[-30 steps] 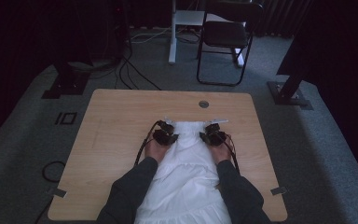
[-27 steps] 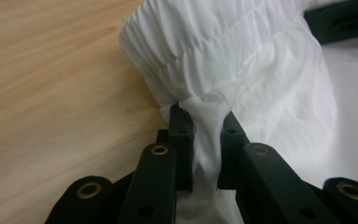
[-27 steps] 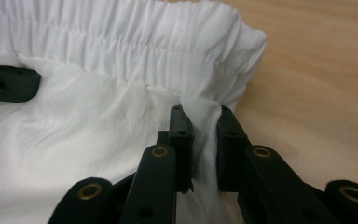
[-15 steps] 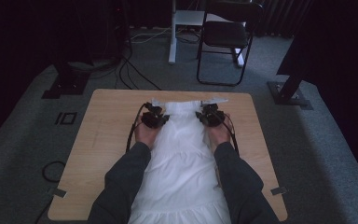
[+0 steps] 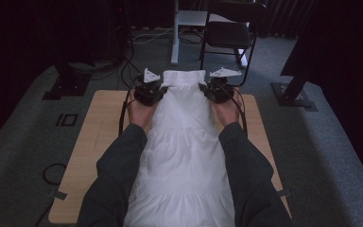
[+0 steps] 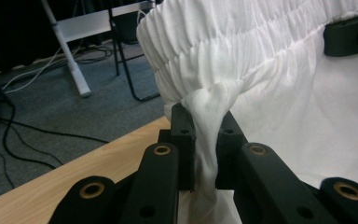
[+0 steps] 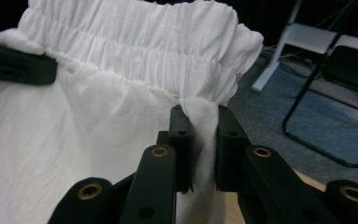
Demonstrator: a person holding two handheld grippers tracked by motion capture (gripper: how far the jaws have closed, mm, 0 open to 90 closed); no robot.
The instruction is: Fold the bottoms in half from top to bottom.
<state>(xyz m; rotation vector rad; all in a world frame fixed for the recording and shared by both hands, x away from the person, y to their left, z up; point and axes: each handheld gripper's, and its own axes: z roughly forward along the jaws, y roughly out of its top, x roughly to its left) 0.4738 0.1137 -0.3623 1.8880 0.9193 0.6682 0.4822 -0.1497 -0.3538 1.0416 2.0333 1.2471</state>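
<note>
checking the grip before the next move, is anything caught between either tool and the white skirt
Nothing visible. The left tool and right tool each pinch the white skirt directly, just under its gathered waistband.

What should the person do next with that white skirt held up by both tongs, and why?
Probably lift a little higher. Both the left tongs and right tongs pinch the white skirt just under its gathered waistband, but its lower part lies on the table, between the person's sleeves.

Plain white skirt (image 5: 184, 156), black grippers, light wood table (image 5: 99, 137), grey carpet (image 5: 23, 127), dark grey sleeves (image 5: 118, 175).
</note>
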